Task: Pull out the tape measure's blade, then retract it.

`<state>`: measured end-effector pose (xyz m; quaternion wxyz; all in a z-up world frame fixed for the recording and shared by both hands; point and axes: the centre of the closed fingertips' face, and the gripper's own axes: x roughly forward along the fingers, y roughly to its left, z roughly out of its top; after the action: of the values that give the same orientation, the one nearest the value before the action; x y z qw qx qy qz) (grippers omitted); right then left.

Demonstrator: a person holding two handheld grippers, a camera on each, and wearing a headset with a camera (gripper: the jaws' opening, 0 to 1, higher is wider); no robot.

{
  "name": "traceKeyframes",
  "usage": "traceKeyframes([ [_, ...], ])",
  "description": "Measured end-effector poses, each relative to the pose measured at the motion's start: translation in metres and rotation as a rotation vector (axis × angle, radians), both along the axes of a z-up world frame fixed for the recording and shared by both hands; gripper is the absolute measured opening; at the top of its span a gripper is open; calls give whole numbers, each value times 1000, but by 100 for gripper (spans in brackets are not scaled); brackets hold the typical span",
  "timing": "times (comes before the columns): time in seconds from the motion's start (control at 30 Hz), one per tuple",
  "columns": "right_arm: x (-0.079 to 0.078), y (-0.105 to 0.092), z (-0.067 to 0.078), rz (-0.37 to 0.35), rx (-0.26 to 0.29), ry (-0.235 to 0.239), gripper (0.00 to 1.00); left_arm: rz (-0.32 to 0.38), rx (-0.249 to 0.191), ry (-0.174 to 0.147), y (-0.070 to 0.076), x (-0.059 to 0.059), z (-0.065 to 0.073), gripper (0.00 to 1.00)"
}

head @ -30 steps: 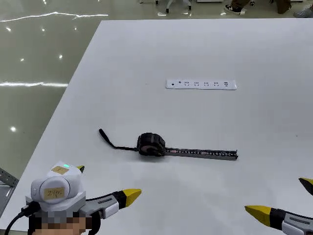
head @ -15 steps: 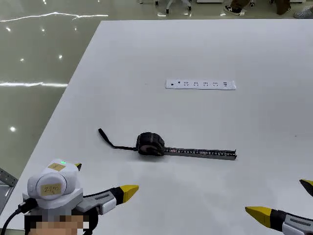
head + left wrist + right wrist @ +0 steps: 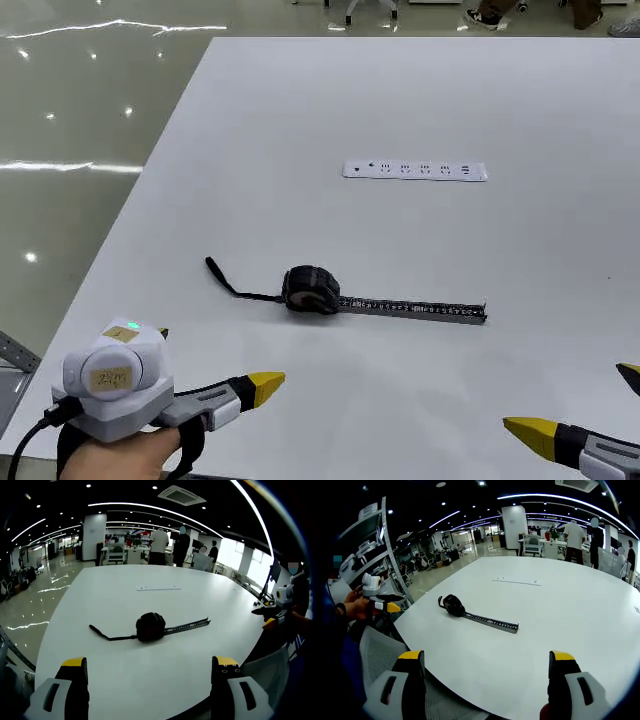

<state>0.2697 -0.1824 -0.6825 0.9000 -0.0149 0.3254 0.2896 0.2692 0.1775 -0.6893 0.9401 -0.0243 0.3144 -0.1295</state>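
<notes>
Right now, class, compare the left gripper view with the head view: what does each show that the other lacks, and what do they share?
Left gripper view: people standing at desks beyond the table, and ceiling light strips. Head view: a hand gripping the left hand-held gripper, and the row of sockets on the power strip. Shared: the white table, the tape measure with its blade pulled out and its strap trailing, the power strip, and the right hand-held gripper.

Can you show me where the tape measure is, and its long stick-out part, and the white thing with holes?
Round black tape measure case (image 3: 310,290): head view, middle of the case.
Pulled-out dark blade (image 3: 415,309): head view, midway along it.
Flat white power strip (image 3: 415,170): head view, its centre.
</notes>
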Motion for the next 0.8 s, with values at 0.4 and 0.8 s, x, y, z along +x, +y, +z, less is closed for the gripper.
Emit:
traceKeyframes([
  [0.4,12,11,-12,83,-51,-20,94,14,48,-24,-29,25,4,97],
  [0.8,26,17,-27,152,-85,-10,90,73,68,-1,-44,51,-12,96],
])
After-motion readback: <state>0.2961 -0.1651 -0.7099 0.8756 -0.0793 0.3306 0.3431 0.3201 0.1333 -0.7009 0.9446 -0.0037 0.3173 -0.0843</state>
